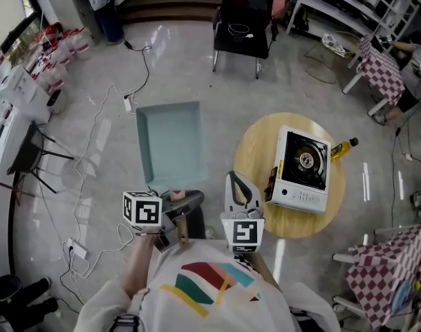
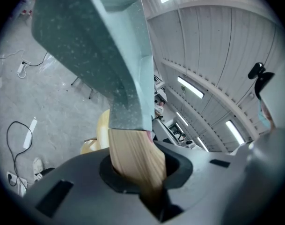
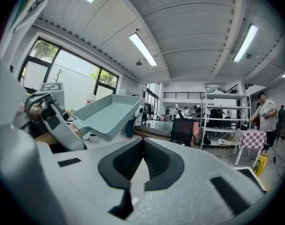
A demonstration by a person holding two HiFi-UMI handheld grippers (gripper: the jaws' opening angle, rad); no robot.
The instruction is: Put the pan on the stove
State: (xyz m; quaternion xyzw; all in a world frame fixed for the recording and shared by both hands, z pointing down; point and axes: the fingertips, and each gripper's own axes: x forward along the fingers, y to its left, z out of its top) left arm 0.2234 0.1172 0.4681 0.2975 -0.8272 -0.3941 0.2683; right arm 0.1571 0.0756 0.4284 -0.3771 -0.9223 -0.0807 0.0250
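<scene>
The pan [image 1: 170, 142] has a matt, speckled pale-green coating; its handle [image 2: 135, 158] is smooth, grained light wood. The stove [image 1: 300, 168] looks like glossy white metal, the table [image 1: 255, 151] under it pale wood, the floor [image 1: 182, 68] polished and reflective.

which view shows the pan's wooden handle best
The left gripper view: the wooden handle fills the centre, clamped in the left gripper. The head view shows it small, at the near edge of the pan. The right gripper view shows the pan's body, but the handle is hard to make out.
</scene>
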